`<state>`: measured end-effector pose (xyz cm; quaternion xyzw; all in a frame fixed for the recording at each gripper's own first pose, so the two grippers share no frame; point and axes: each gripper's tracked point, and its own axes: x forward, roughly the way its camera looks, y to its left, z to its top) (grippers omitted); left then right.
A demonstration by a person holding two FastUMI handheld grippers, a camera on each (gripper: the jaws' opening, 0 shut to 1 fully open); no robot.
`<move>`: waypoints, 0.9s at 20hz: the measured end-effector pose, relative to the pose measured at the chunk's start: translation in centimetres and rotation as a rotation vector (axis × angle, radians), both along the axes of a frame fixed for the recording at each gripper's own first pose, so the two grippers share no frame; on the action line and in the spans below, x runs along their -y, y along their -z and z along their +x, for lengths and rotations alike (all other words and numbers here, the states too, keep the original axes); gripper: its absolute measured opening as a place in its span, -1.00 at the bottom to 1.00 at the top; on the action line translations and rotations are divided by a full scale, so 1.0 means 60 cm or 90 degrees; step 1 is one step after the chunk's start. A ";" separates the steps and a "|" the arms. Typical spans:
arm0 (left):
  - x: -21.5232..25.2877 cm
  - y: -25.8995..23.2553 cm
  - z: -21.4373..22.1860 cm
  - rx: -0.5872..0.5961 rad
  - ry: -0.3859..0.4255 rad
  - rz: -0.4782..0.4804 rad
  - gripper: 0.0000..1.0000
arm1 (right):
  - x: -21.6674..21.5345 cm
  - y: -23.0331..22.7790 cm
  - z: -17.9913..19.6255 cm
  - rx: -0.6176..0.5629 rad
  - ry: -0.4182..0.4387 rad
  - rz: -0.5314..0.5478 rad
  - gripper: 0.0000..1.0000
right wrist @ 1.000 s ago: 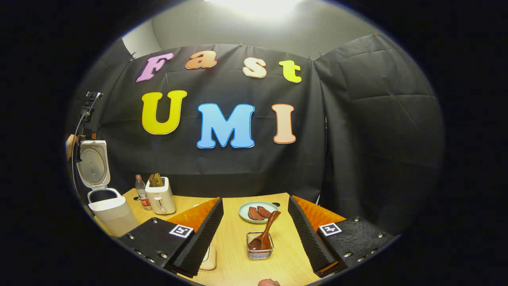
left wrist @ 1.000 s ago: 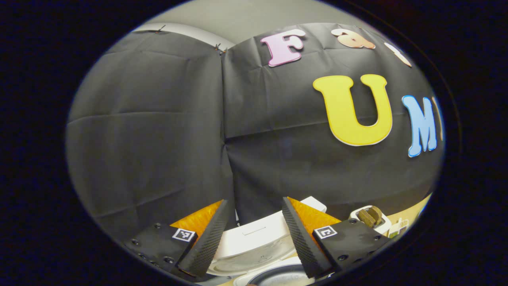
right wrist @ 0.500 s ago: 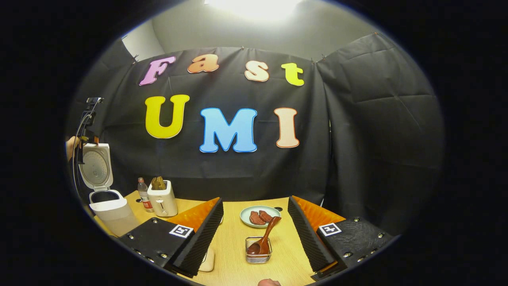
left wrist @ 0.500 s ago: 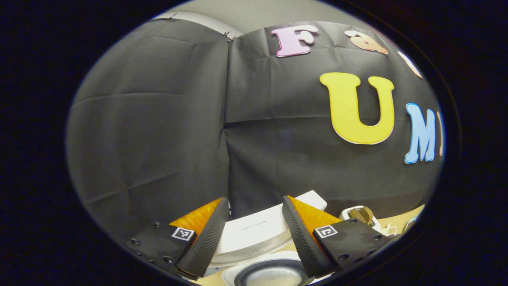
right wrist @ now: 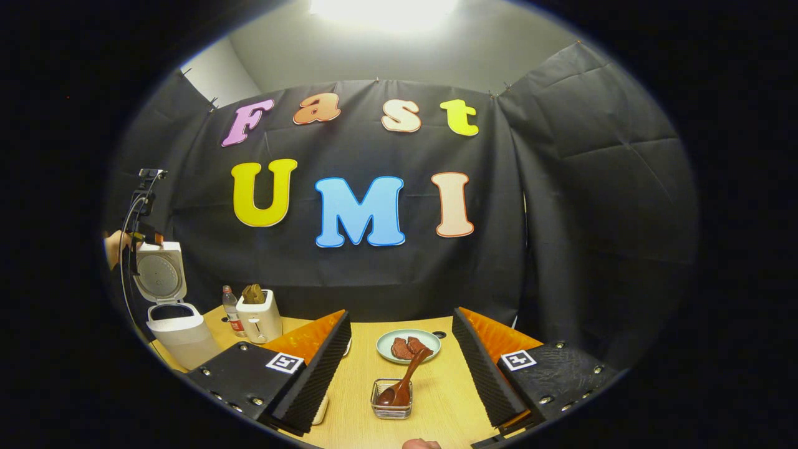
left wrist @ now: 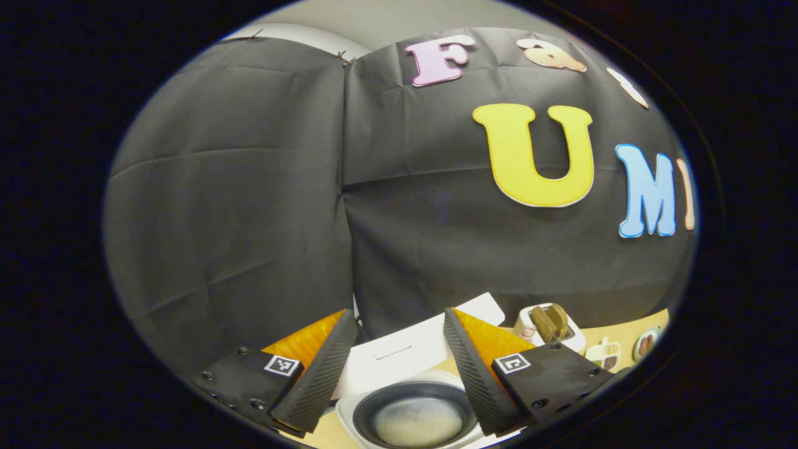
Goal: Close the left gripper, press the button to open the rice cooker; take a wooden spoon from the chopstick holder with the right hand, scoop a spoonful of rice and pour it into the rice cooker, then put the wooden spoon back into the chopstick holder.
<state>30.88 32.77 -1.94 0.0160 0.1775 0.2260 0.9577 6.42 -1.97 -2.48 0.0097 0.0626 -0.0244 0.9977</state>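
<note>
Beyond the wide-open, empty right claw (right wrist: 399, 374), wooden spoon (right wrist: 402, 383) fronts plate (right wrist: 408, 347).

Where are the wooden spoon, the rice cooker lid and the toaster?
wooden spoon (right wrist: 408, 375), right gripper view, on its handle.
rice cooker lid (right wrist: 160, 274), right gripper view, on its inner face.
toaster (right wrist: 262, 319), right gripper view, on its front.

On the wooden tabletop (right wrist: 436, 390), a white toaster (right wrist: 260, 318) holds brown slices. A plastic bottle (right wrist: 231, 309) stands just beside it. Farther along sits a pale green plate (right wrist: 430, 342) carrying two reddish-brown pieces of meat (right wrist: 405, 347).
</note>
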 end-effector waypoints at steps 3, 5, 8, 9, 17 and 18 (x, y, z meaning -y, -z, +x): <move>0.040 0.024 -0.028 -0.002 -0.001 -0.007 1.00 | 0.022 -0.001 -0.002 -0.001 -0.009 0.000 0.98; 0.065 0.041 -0.045 -0.005 -0.001 -0.009 0.94 | 0.040 -0.003 -0.004 0.000 -0.012 -0.005 0.98; 0.095 0.065 -0.070 -0.010 -0.006 -0.024 0.89 | 0.063 -0.008 -0.007 0.004 -0.013 -0.011 0.98; 0.106 0.076 -0.077 -0.016 -0.006 -0.026 0.89 | 0.068 -0.008 -0.007 0.004 -0.014 -0.010 0.97; 0.169 0.161 -0.122 -0.054 -0.014 -0.039 0.86 | 0.085 0.004 -0.002 -0.008 -0.040 -0.013 0.97; 0.172 0.171 -0.125 -0.061 -0.015 -0.038 0.89 | 0.086 0.004 -0.001 -0.009 -0.043 -0.014 0.97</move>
